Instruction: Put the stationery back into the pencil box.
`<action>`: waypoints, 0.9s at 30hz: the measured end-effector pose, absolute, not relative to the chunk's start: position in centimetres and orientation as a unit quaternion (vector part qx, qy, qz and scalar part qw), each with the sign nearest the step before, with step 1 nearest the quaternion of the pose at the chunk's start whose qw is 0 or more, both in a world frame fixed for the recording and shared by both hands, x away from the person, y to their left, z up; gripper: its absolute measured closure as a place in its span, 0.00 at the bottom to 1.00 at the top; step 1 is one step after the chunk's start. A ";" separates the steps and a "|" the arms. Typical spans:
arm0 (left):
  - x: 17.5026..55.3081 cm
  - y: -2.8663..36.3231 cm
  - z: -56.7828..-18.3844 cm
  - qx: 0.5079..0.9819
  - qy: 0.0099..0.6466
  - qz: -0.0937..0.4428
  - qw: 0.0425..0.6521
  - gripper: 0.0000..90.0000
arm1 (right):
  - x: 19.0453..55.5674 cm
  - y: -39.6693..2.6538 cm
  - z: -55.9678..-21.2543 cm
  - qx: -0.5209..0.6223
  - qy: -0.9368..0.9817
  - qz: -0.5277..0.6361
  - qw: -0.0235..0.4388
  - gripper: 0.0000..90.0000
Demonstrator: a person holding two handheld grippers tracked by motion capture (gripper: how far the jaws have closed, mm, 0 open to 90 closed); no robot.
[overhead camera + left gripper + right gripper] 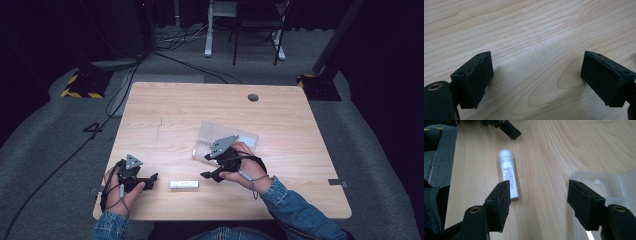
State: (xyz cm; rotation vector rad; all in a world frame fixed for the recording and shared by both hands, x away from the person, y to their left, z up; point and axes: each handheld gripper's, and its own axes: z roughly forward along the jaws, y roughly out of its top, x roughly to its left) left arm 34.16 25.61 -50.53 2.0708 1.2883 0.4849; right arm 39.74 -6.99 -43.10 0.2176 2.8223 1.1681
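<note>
Lying loose on the table (165,105), the white tube (184,184) awaits boxing; both grippers (211,175) (151,178) gape wide, empty, clear plastic case (246,136) open right.

The white tube's (508,173) print is too blurred to read; the clear box (609,185) is cut off.

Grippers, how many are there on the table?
2. The left gripper sits open near the table's front left edge; the right gripper is open between the white tube and the clear plastic case.
</note>
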 end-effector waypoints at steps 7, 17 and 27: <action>34.1 25.6 -50.5 0.788 0.491 0.185 0.322 0.13 | 39.0 -5.6 -43.5 0.061 0.921 0.383 0.025 0.40; 34.1 25.6 -50.5 0.788 0.491 0.185 0.322 0.13 | 37.7 -3.2 -44.8 0.040 0.925 0.378 0.004 0.42; 34.1 25.6 -50.5 0.788 0.491 0.185 0.322 0.13 | 37.7 -2.2 -47.2 0.037 0.934 0.357 0.000 0.49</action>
